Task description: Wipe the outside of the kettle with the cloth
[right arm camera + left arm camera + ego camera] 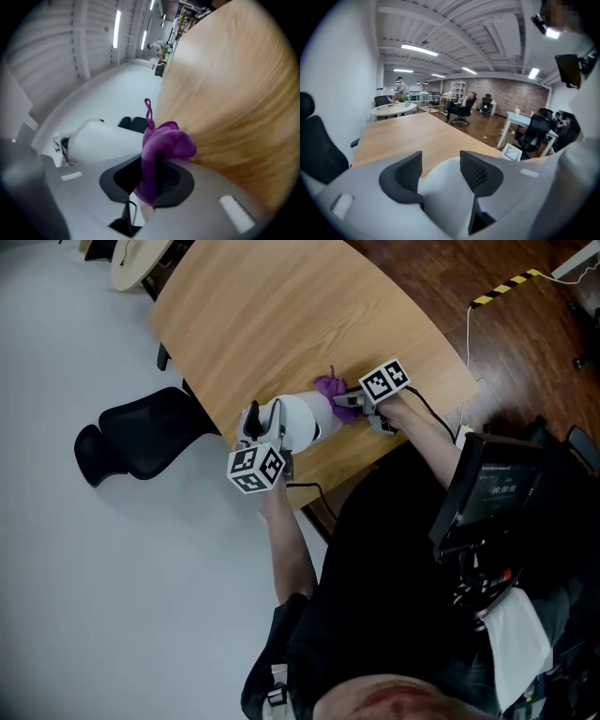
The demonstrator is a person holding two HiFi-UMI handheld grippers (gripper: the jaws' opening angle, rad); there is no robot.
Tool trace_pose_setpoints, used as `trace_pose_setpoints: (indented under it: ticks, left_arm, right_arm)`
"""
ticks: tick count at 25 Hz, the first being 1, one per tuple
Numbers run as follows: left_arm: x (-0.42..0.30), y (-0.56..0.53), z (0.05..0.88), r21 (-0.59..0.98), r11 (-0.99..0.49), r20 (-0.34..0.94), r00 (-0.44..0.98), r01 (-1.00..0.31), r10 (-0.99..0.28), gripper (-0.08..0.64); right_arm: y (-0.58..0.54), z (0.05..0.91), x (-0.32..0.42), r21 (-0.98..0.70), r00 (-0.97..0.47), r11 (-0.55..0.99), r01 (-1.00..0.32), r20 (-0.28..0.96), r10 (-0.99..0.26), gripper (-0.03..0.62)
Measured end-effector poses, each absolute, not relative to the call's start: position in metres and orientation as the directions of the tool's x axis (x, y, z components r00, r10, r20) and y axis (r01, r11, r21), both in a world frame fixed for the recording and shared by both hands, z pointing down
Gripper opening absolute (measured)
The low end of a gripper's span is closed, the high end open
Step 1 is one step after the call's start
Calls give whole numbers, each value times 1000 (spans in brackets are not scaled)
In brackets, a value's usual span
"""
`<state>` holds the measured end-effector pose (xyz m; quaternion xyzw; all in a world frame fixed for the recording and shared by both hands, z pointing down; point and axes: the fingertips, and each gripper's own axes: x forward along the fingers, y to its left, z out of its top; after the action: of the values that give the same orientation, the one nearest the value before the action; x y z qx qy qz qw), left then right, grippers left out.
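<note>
Since the right gripper (pixel 150 180) is already clamped on the purple cloth (pixel 165 140), with a bunched wad sticking out past the fingertips, I'd call the pickup done and the wipe stage in hand.

- White kettle (pixel 302 420) is on the wooden table (pixel 281 306), near the edge closest to the person.
- Cloth wad is right at the kettle's right-hand end in the head view. It looks to be touching or just beside it; I can't confirm contact.
- Left gripper (pixel 440 169) is at the kettle's opposite end. Its jaws are about half apart with the kettle's white body showing between them. I see no clear pinch from either pad, so I read it as loose around the kettle, not gripping.

Judgement: little of the shell looks covered yet, since the cloth is only at one end.

Next move calls for:
- firming up the left side so the kettle can't slide or roll away from the cloth
- pressing the wad onto the shell and dragging it along and around the body
- keeping the right gripper's grip tight, as only a thin fold sits between the pads and could pull out under friction
</note>
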<state>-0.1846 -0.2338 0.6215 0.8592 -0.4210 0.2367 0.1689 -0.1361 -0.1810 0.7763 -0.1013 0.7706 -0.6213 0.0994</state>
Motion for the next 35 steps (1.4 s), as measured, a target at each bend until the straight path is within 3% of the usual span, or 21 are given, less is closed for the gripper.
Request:
trace_pose_setpoints:
  ticks: [2, 5, 6, 8, 10, 12, 16, 19, 21, 23, 26, 29, 32, 33, 35]
  left_arm:
    - [-179, -240, 622, 90, -691, 537, 619, -718, -573, 118]
    - [-181, -248, 621, 98, -718, 543, 642, -689, -542, 114]
    - [-185, -249, 618, 96, -681, 548, 610, -726, -573, 86]
    - [-196, -247, 611, 101, -572, 546, 526, -814, -652, 84]
    - [-202, -241, 612, 111, -498, 553, 470, -860, -688, 86]
    - [-200, -238, 618, 98, -487, 579, 448, -868, -681, 88]
    - [-192, -238, 621, 46, -529, 617, 441, -847, -652, 87]
    - [-190, -240, 621, 36, -586, 609, 483, -809, -629, 87]
    - [-190, -241, 623, 44, -632, 606, 523, -774, -599, 87]
    - [-187, -243, 625, 55, -704, 597, 588, -708, -545, 87]
    - [-179, -239, 624, 86, -841, 587, 709, -534, -391, 82]
    - [-173, -240, 621, 87, -877, 600, 728, -473, -333, 49]
    - [-172, -243, 604, 72, -776, 572, 663, -627, -482, 61]
    - [-173, -240, 600, 89, -730, 567, 637, -678, -523, 98]
    - [-172, -237, 602, 94, -666, 580, 584, -740, -568, 129]
  right_arm:
    - [-168, 820, -143, -970, -955, 135, -201, 164, -246, 61]
    - [-169, 801, -131, -959, -937, 175, -225, 163, -308, 61]
    - [-173, 774, -121, -960, -931, 221, -171, 84, -355, 63]
    - [-181, 692, -98, -934, -870, 351, 62, -223, -439, 63]
    - [-179, 617, -84, -843, -754, 461, 276, -488, -440, 61]
    - [-175, 596, -96, -810, -734, 492, 319, -540, -412, 61]
    - [-191, 671, -120, -894, -792, 373, 247, -408, -454, 61]
    - [-190, 778, -134, -991, -899, 130, -3, -54, -434, 61]
    - [-180, 823, -142, -984, -923, 61, -167, 134, -362, 61]
    - [-174, 833, -146, -967, -921, 68, -247, 212, -327, 60]
    - [-157, 826, -156, -966, -938, 81, -244, 214, -274, 61]
    - [-154, 792, -139, -980, -939, 126, -152, 103, -327, 63]
    - [-179, 680, -93, -930, -832, 352, 108, -279, -479, 61]
    - [-181, 644, -91, -888, -786, 409, 210, -402, -469, 61]
    - [-182, 608, -104, -831, -758, 464, 306, -508, -409, 61]
